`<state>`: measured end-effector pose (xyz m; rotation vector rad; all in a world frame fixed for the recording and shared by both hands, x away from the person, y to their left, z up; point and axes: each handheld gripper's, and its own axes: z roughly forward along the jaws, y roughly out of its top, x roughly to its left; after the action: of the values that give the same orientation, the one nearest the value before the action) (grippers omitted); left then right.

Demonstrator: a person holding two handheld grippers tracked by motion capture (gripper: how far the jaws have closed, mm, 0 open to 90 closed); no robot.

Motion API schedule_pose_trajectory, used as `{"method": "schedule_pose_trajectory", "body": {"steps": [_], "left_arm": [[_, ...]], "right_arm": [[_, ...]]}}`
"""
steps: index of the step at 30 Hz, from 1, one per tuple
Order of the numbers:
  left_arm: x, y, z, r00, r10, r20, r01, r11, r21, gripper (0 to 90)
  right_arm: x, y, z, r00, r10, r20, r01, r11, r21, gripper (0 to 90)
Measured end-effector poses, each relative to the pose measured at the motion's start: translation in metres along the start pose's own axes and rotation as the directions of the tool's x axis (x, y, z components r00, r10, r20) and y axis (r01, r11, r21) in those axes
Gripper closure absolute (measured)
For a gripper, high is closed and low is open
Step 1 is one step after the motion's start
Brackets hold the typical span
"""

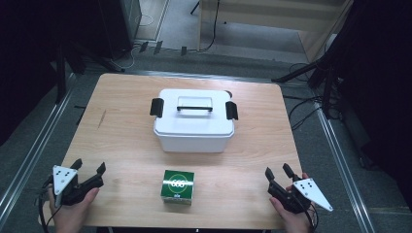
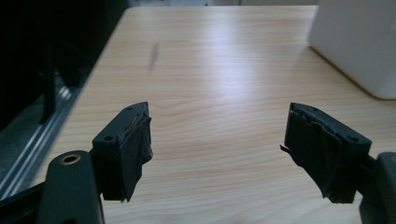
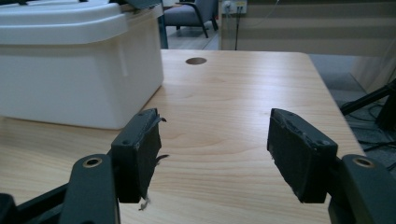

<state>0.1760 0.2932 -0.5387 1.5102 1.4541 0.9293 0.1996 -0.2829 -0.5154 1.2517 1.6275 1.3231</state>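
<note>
A white lidded storage box [image 1: 194, 121] with black side latches and a top handle stands mid-table. In front of it, near the front edge, sits a small green box [image 1: 178, 186] with a white ring on top. My left gripper [image 1: 89, 166] rests at the front left corner, held in a hand, jaws open with nothing between them [image 2: 217, 140]. My right gripper [image 1: 278, 171] sits at the front right corner, also open and empty [image 3: 212, 144]. The white box's wall [image 2: 359, 42] shows at upper right in the left gripper view, and it [image 3: 70, 70] shows at upper left in the right gripper view.
The wooden table [image 1: 126, 145] has rounded corners and a cable hole [image 3: 196, 60] behind the white box. Grey floor, metal rails and cables surround it; dark stands are at left and right. Bare wood lies between each gripper and the boxes.
</note>
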Motion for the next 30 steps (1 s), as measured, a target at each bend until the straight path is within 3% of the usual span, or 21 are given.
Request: {"method": "schedule_pose_trajectory", "body": {"steps": [2, 7, 11, 14, 15, 16, 18, 19, 20, 21, 24, 25, 26, 27, 29, 30], "left_arm": [[-0.015, 0.001, 0.000, 0.9994, 0.023, 0.026, -0.023, 0.9997, -0.002, 33.4], [-0.033, 0.002, -0.002, 0.9955, 0.043, 0.084, -0.043, 0.9990, -0.008, 42.1], [-0.049, 0.003, -0.006, 0.9868, 0.053, 0.153, -0.052, 0.9986, -0.011, 51.0], [-0.060, 0.002, -0.007, 0.9780, 0.058, 0.200, -0.060, 0.9982, 0.001, 61.0], [-0.066, 0.001, -0.007, 0.9718, 0.058, 0.229, -0.063, 0.9979, 0.015, 66.3], [-0.066, 0.001, -0.007, 0.9718, 0.058, 0.229, -0.063, 0.9979, 0.015, 68.0], [-0.073, 0.000, -0.008, 0.9619, 0.059, 0.267, -0.069, 0.9971, 0.031, 69.7], [-0.079, -0.001, -0.008, 0.9551, 0.077, 0.286, -0.091, 0.9952, 0.036, 73.6], [-0.079, -0.001, -0.008, 0.9551, 0.077, 0.286, -0.091, 0.9952, 0.036, 74.8], [-0.083, -0.001, -0.009, 0.9490, 0.080, 0.305, -0.096, 0.9946, 0.039, 77.1], [-0.091, -0.002, -0.009, 0.9272, 0.076, 0.367, -0.106, 0.9924, 0.062, 82.0], [-0.091, -0.002, -0.009, 0.9272, 0.076, 0.367, -0.106, 0.9924, 0.062, 83.6], [-0.096, -0.003, -0.009, 0.9151, 0.076, 0.396, -0.114, 0.9907, 0.073, 85.1], [-0.096, -0.003, -0.009, 0.9151, 0.076, 0.396, -0.114, 0.9907, 0.073, 85.5], [-0.102, -0.005, -0.009, 0.9036, 0.071, 0.422, -0.120, 0.9887, 0.090, 88.8], [-0.104, -0.005, -0.008, 0.9007, 0.070, 0.429, -0.124, 0.9875, 0.098, 89.7]], "right_arm": [[0.008, 0.001, 0.001, 0.9999, -0.002, -0.017, 0.002, 1.0000, 0.003, 35.3], [0.021, 0.001, 0.003, 0.9989, -0.021, -0.042, 0.021, 0.9998, 0.005, 37.5], [0.033, -0.001, 0.003, 0.9965, -0.028, -0.079, 0.029, 0.9994, 0.016, 41.2], [0.041, -0.003, 0.003, 0.9933, -0.023, -0.114, 0.025, 0.9995, 0.019, 49.2], [0.048, -0.004, 0.004, 0.9905, -0.023, -0.135, 0.026, 0.9993, 0.026, 54.9], [0.048, -0.004, 0.004, 0.9905, -0.023, -0.135, 0.026, 0.9993, 0.026, 54.9], [0.055, -0.005, 0.004, 0.9864, -0.017, -0.164, 0.022, 0.9992, 0.032, 58.8], [0.062, -0.007, 0.006, 0.9794, -0.020, -0.201, 0.029, 0.9986, 0.043, 64.0], [0.062, -0.007, 0.006, 0.9794, -0.020, -0.201, 0.029, 0.9986, 0.043, 64.0], [0.071, -0.009, 0.008, 0.9695, -0.037, -0.242, 0.052, 0.9970, 0.057, 67.7], [0.081, -0.013, 0.011, 0.9594, -0.036, -0.280, 0.061, 0.9948, 0.081, 71.8], [0.081, -0.013, 0.011, 0.9594, -0.036, -0.280, 0.061, 0.9948, 0.081, 71.8], [0.089, -0.015, 0.012, 0.9507, -0.034, -0.308, 0.066, 0.9933, 0.095, 76.2], [0.089, -0.015, 0.012, 0.9507, -0.034, -0.308, 0.066, 0.9933, 0.095, 76.2], [0.099, -0.017, 0.015, 0.9388, -0.031, -0.343, 0.070, 0.9922, 0.103, 82.8], [0.103, -0.018, 0.016, 0.9346, -0.026, -0.355, 0.069, 0.9917, 0.109, 84.7]]}}
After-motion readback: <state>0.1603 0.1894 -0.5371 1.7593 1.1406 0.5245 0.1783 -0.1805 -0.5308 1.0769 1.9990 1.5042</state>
